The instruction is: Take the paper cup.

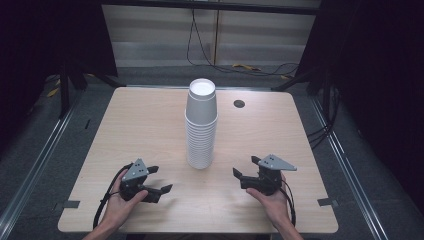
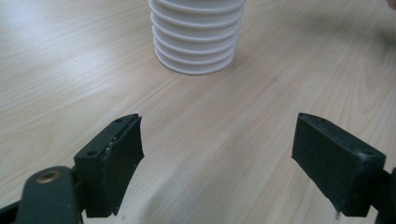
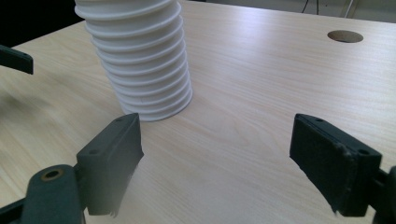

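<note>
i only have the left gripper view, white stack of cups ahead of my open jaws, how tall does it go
Observer: The stack of cups is upside down, and the top cup's flat base ends it well above both grippers.
Operator: where's the other gripper
Observer: The right gripper is held low on the stack's other side, jaws open, apart from it.
Operator: anything else on the table
Observer: A round hole sits in the table beyond the stack, to the right.

A lab-like recording bay; black curtains point(image 1: 385, 75) flank a lone wooden table point(image 1: 140, 130); cables point(image 1: 200, 47) trail across the floor.
</note>
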`<state>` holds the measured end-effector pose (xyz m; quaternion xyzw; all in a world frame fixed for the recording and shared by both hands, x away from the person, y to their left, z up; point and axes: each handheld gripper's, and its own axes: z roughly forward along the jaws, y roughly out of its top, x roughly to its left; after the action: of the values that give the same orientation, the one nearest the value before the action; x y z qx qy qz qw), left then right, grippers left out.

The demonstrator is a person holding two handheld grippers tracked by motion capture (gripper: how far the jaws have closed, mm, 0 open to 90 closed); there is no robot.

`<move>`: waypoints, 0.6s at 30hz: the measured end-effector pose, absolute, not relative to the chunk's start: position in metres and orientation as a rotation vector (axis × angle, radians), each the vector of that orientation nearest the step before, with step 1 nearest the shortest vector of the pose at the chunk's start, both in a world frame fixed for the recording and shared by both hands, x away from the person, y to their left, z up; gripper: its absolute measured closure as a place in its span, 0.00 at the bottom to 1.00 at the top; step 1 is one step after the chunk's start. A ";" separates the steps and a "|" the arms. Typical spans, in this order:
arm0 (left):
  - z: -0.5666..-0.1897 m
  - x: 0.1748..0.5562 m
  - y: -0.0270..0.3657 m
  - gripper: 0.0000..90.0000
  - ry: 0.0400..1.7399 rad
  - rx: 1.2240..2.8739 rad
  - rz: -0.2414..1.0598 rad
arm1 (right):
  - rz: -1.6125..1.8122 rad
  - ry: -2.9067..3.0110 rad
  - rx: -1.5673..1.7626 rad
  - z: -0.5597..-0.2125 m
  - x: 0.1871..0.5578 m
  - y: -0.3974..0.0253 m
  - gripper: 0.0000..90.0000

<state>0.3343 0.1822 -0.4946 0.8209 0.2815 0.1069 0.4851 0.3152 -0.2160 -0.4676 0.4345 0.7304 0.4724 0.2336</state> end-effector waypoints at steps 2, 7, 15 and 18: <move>-0.494 0.334 0.183 0.18 0.669 2.011 0.265 | 1.311 2.005 1.183 -0.467 0.315 -0.216 0.18; -0.493 0.333 0.182 0.18 0.655 2.022 0.264 | 1.323 2.008 1.173 -0.461 0.314 -0.214 0.18; -0.493 0.336 0.179 0.18 0.658 2.023 0.251 | 1.346 2.058 1.140 -0.453 0.319 -0.207 0.17; -0.494 0.336 0.177 0.18 0.652 2.031 0.247 | 1.368 2.030 1.110 -0.446 0.320 -0.209 0.17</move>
<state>0.3360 0.1774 -0.4939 0.8313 0.2671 0.1012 0.4769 0.3196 -0.2089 -0.4457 0.4024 0.7358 0.4960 0.2250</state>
